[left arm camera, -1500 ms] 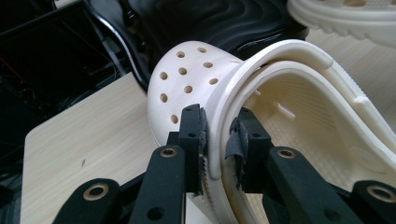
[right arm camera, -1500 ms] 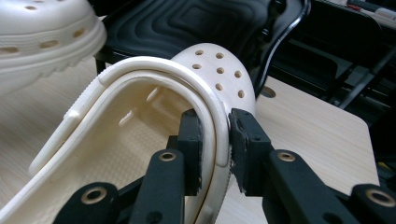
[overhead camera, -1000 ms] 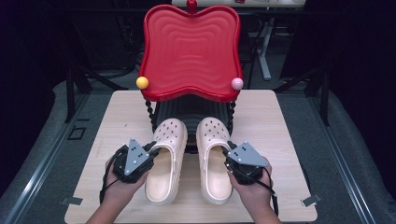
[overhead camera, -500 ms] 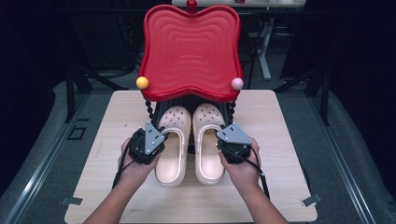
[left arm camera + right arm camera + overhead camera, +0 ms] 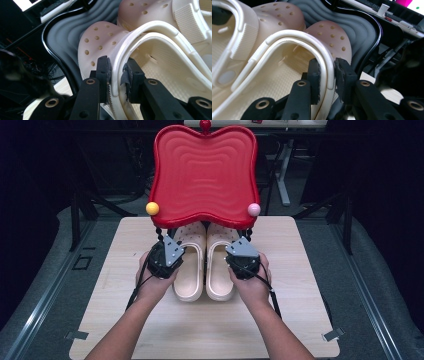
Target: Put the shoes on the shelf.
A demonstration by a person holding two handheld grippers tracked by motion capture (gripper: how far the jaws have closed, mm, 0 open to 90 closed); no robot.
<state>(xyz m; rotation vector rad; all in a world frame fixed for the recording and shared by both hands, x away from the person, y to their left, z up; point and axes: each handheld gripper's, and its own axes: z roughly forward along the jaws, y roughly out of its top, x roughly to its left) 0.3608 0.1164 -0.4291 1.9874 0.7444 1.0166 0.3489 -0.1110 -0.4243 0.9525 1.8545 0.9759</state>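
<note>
Inspector A: Cream perforated foam clogs [image 5: 205,262] lie side by side on the wooden counter [image 5: 300,285], toes at twelve o'clock beneath the red wavy tray [image 5: 204,175].

Inspector B: Confirmed. Left gripper [image 5: 117,75] pinches the left clog's outer wall; right gripper [image 5: 327,75] pinches the right's.

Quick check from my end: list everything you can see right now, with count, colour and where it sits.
clogs: 2, cream, side by side at the table's middle, toes under the red shelf
red shelf: 1, red wavy top on a stand at the table's far side
balls: 2, yellow and pink, at the shelf's front corners
table: 1, light wood
left gripper: 1, black, clamped on the left clog's outer rim
right gripper: 1, black, clamped on the right clog's outer rim
</note>
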